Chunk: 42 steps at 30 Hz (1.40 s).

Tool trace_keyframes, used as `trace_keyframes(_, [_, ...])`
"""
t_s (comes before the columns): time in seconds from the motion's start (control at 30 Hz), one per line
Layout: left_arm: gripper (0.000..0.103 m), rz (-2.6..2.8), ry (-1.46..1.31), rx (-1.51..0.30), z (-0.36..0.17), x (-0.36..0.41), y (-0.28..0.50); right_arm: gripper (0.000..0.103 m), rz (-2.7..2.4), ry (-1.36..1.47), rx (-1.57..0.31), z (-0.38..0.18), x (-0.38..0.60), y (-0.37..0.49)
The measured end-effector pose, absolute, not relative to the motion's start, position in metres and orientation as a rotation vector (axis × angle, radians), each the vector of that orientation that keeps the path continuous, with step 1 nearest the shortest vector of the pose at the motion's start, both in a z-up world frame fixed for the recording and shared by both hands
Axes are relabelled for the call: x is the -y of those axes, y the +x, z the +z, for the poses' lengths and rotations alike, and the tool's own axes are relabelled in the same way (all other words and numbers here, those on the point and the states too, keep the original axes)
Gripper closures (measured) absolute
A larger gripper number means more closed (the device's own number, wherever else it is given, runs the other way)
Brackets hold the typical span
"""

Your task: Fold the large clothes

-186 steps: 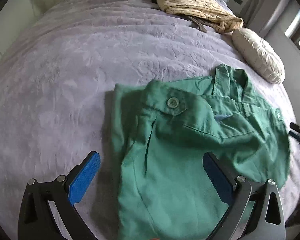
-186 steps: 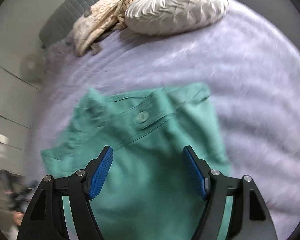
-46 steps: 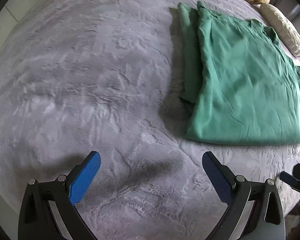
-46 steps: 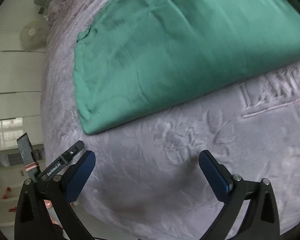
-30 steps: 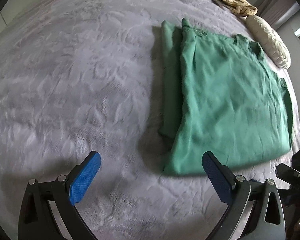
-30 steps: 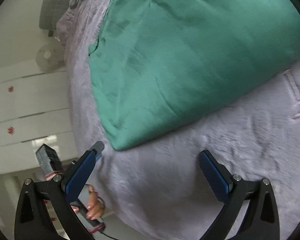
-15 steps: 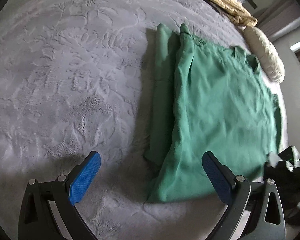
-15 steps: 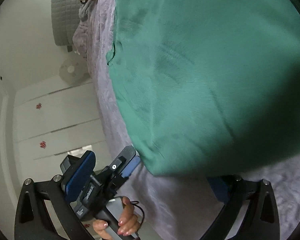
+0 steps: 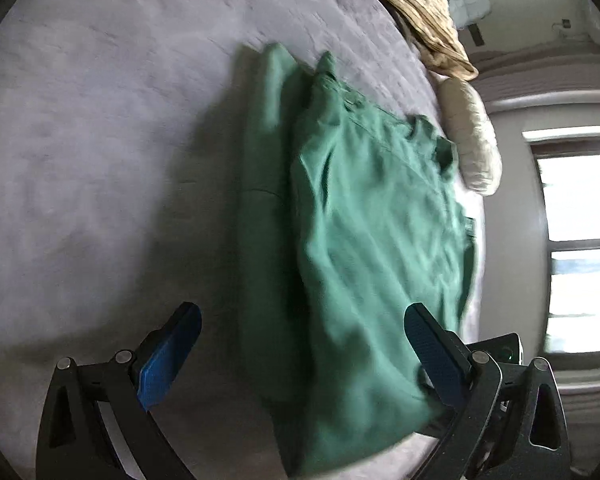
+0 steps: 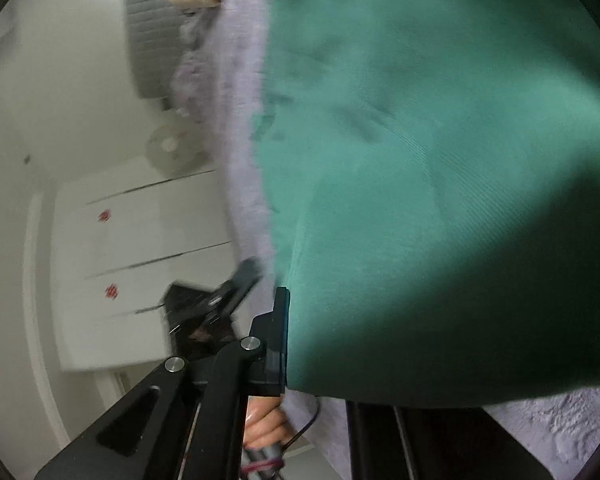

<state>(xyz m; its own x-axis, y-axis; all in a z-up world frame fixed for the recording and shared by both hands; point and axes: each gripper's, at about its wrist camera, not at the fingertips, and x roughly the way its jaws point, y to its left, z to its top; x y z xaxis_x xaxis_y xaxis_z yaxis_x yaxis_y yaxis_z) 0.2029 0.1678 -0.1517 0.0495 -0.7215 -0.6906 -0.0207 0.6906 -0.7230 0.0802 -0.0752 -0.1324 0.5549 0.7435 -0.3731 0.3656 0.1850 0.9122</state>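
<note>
On the grey bedspread [image 9: 100, 140] your folded green shirt [image 9: 372, 240] lies; your right gripper [image 10: 290, 344] has clamped its near hem corner, while your left gripper [image 9: 300, 356] hangs wide open, empty, above the hem.

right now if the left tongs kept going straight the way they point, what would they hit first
Most likely the green garment: its near edge lies between the open left tongs. The purple bedcover is under it. Depth is unclear in this blurred view.

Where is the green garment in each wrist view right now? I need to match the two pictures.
Left wrist: green garment lies centre-right on the bed, near hem between the open fingers.
Right wrist: it fills the right and top, hem at the fingers.
Shared landmark: the grey bedspread.
</note>
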Motion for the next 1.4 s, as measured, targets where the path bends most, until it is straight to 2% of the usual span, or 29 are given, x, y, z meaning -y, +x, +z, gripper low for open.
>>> trace_keyframes(0.2, [0.002, -0.763, -0.731, -1.464, -0.151, -0.123, 0.223, 0.095, 0.406, 1.332, -1.023, -0.109, 0.082, 0.084])
trace_keyframes(0.27, [0.031, -0.728, -0.604, -1.479, -0.148, -0.102, 0.224, 0.095, 0.397, 1.286, -1.095, -0.114, 0.077, 0.082])
trace_keyframes(0.3, [0.055, -0.698, -0.543, -1.492, -0.149, -0.095, 0.225, 0.092, 0.394, 1.267, -1.133, -0.116, 0.075, 0.081])
trace_keyframes(0.33, [0.068, -0.668, -0.490, -1.516, -0.152, -0.089, 0.225, 0.091, 0.394, 1.237, -1.182, -0.120, 0.070, 0.075])
trace_keyframes(0.43, [0.076, -0.623, -0.443, -1.515, -0.157, -0.084, 0.223, 0.090, 0.387, 1.126, -1.299, -0.116, 0.075, 0.061])
trace_keyframes(0.57, [0.080, -0.596, -0.408, -1.445, -0.142, -0.082, 0.217, 0.090, 0.333, 0.978, -1.311, -0.089, 0.109, 0.045])
trace_keyframes(0.7, [0.086, -0.587, -0.351, -1.352, -0.114, -0.077, 0.213, 0.090, 0.120, 0.781, -1.214, -0.059, 0.160, 0.038])
trace_keyframes(0.77, [0.086, -0.599, -0.333, -1.300, -0.093, -0.071, 0.213, 0.091, 0.031, 0.716, -1.207, -0.062, 0.181, 0.042])
trace_keyframes(0.8, [0.088, -0.608, -0.326, -1.283, -0.085, -0.068, 0.213, 0.095, 0.014, 0.712, -1.205, -0.068, 0.188, 0.045])
trace_keyframes(0.93, [0.088, -0.665, -0.277, -1.218, -0.046, -0.039, 0.208, 0.097, 0.004, 0.728, -1.275, -0.112, 0.195, 0.053])
trace_keyframes(1.1, [0.088, -0.748, -0.116, -1.129, 0.003, 0.032, 0.193, 0.098, 0.033, 0.743, -1.251, -0.121, 0.200, 0.052])
trace_keyframes(1.23, [0.088, -0.833, 0.016, -1.071, 0.031, 0.106, 0.177, 0.098, 0.117, 0.860, -1.199, -0.116, 0.220, 0.036])
trace_keyframes(1.4, [0.088, -0.938, 0.152, -1.054, 0.027, 0.203, 0.156, 0.097, 0.110, 0.977, -1.064, -0.096, 0.271, -0.011])
